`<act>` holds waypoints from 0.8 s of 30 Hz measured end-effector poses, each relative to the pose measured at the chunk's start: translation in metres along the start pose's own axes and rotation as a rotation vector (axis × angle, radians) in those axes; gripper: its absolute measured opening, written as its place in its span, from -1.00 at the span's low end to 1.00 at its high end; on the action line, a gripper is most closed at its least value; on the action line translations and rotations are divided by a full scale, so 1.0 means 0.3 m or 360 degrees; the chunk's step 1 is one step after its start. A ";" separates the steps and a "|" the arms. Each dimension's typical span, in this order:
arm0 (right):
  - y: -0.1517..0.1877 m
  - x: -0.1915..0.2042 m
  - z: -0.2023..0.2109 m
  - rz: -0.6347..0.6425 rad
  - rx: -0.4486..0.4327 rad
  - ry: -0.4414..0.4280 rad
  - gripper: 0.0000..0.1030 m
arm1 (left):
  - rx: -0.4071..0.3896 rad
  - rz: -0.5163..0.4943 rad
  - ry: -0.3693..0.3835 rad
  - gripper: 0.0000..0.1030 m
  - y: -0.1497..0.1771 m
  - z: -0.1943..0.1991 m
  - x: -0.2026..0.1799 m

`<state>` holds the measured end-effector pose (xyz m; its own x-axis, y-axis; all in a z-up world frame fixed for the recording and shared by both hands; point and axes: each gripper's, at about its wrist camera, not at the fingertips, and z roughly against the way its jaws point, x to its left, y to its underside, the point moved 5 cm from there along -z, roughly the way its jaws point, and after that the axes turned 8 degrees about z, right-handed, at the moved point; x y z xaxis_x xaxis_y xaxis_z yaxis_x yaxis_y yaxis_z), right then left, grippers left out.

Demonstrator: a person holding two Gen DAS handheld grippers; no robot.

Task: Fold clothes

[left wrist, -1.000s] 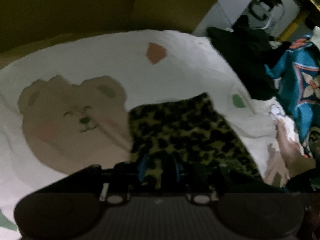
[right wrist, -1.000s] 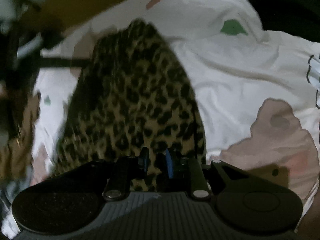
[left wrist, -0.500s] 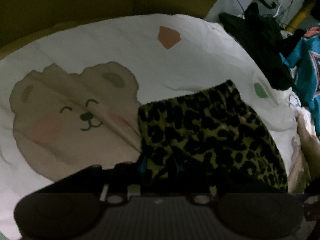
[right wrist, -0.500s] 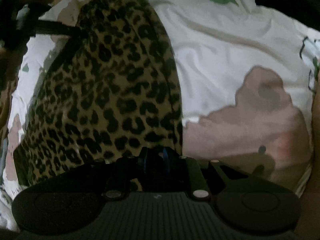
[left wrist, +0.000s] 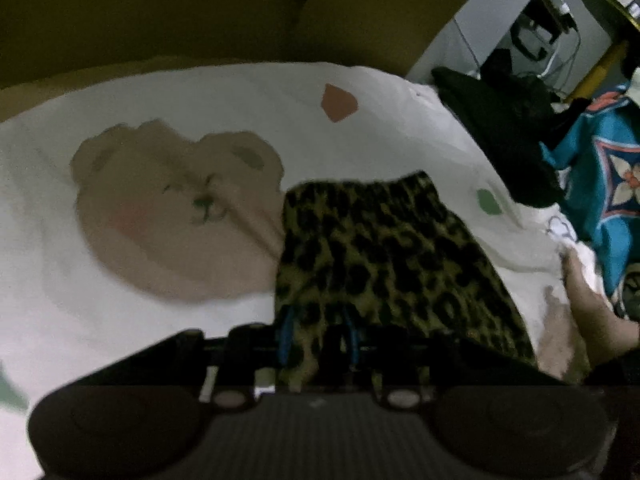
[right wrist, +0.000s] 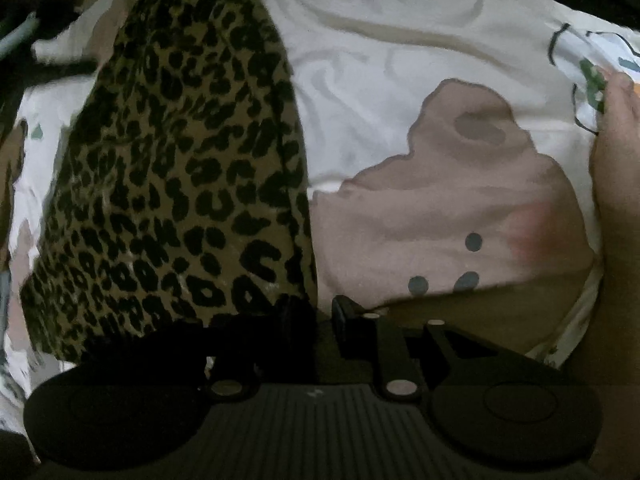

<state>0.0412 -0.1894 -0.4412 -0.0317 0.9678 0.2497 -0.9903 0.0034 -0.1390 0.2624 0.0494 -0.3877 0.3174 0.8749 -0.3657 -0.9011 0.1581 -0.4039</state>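
Left gripper (left wrist: 318, 336): jaws set narrow, with the near edge of the leopard-print garment (left wrist: 384, 260) between the blue-edged fingers; the cloth drapes over and down between them, so this reads as a grip (the picture is dim and smeared, so pad contact is judged, not plainly seen).

Right gripper (right wrist: 316, 320): jaws opening. The right finger stands bare over the sheet; the left one is lost under the garment's near right corner (right wrist: 180, 168). No cloth is pinched across the gap, so I read that corner as let go or being let go.

Garment: a long panel on the white bear-print bed sheet (left wrist: 168, 264), elastic waistband at the far end, narrow hem end near the grippers. In the left wrist view its left edge overlaps the printed bear face (left wrist: 176, 208).

Surround: a bare hand (left wrist: 592, 312) rests on the sheet at the right; beyond it a dark clothes pile (left wrist: 500, 132) and a teal patterned fabric (left wrist: 600, 184).

Step, as judged: laying the garment flat and squaring it before the next fold. Next move calls for a fresh grip on both near corners, then carrying the near end over to the waistband, edges matched.
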 end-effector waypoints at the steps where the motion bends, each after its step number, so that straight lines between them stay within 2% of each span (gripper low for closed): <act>1: -0.006 -0.004 0.009 -0.0011 -0.0015 -0.0013 -0.44 | 0.0002 0.0015 0.0001 -0.48 0.022 0.022 0.004; 7: -0.073 0.034 0.025 -0.0041 -0.0099 -0.0118 -0.44 | 0.0080 0.0120 0.0063 -0.53 0.157 0.099 0.018; 10: -0.097 0.093 0.004 0.0020 -0.0107 -0.0177 -0.44 | 0.0126 0.0129 0.0076 -0.56 0.221 0.099 0.010; 12: -0.104 0.133 -0.020 0.0077 -0.0095 -0.0193 -0.44 | 0.0150 0.0191 0.0098 -0.62 0.252 0.080 0.016; 15: -0.093 0.164 -0.067 0.0150 -0.0038 -0.0177 -0.44 | 0.0209 0.0190 0.0059 -0.62 0.296 0.035 0.017; 18: -0.063 0.152 -0.088 0.0141 0.0006 -0.0137 -0.44 | 0.0246 0.0177 0.0030 -0.62 0.335 0.014 0.029; 24: -0.032 0.148 -0.080 0.0234 0.0057 -0.0086 -0.44 | 0.0284 0.0119 -0.0017 -0.64 0.411 0.074 0.091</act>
<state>0.0524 -0.1404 -0.4517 -0.1827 0.9422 0.2807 -0.9786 -0.1470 -0.1437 0.1534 0.1030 -0.4289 0.2452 0.8921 -0.3795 -0.9604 0.1703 -0.2203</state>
